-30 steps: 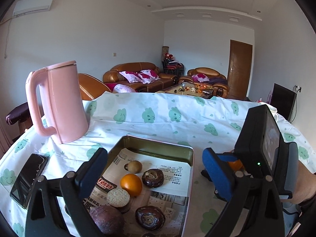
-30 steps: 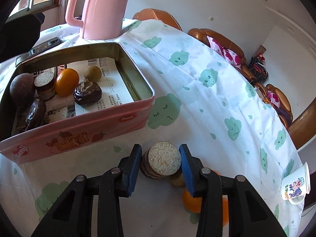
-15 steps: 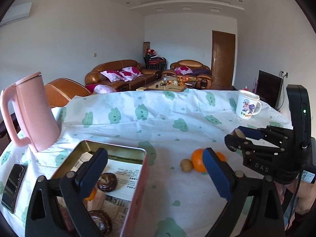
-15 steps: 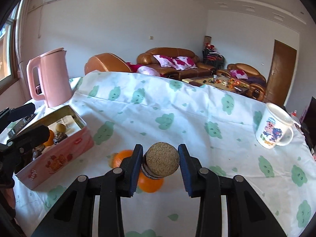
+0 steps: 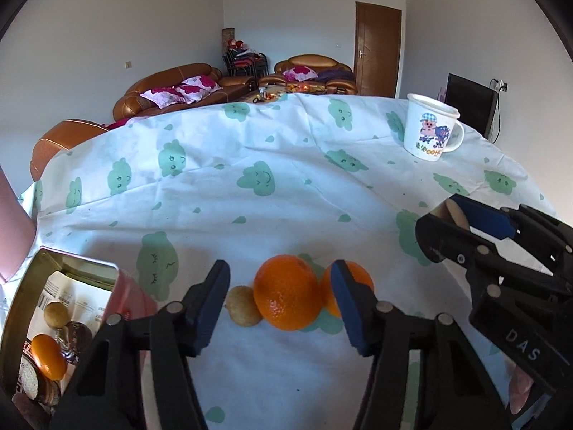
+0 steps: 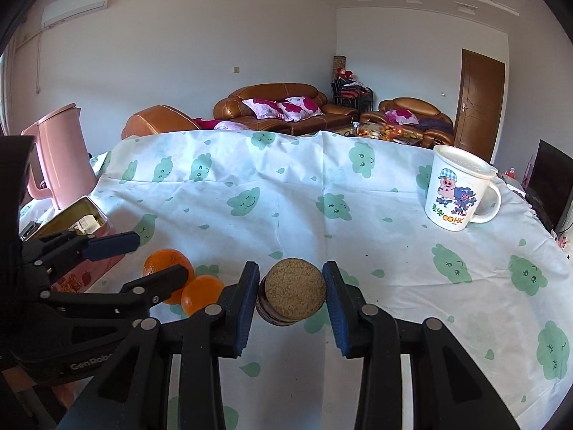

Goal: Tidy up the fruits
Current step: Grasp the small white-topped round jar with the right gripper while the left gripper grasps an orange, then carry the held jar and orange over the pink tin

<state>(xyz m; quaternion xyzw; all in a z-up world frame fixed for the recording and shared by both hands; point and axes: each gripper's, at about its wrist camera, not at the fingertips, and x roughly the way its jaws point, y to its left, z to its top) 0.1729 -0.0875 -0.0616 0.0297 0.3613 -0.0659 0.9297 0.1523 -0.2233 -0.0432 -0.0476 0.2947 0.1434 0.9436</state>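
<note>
My left gripper [image 5: 279, 301] is open, its jaws either side of an orange [image 5: 285, 292] on the tablecloth. A second orange [image 5: 352, 281] lies behind its right finger and a small brown fruit [image 5: 243, 311] lies to the orange's left. My right gripper [image 6: 290, 299] is shut on a round brown cut fruit [image 6: 294, 297] with a grainy tan face, held above the cloth. It also shows at the right in the left wrist view [image 5: 462, 222]. The pink tin [image 5: 77, 268] at lower left holds an orange [image 5: 48, 356] and several other fruits.
A white cartoon mug [image 6: 458, 190] stands at the table's right. A pink kettle [image 6: 61, 168] stands behind the tin at the left. The cloud-print tablecloth [image 6: 286, 208] covers the table. Sofas and a door lie beyond.
My left gripper swung right from over the tin to the loose oranges and now straddles one. My right gripper lifted the cut fruit off the cloth and moved right.
</note>
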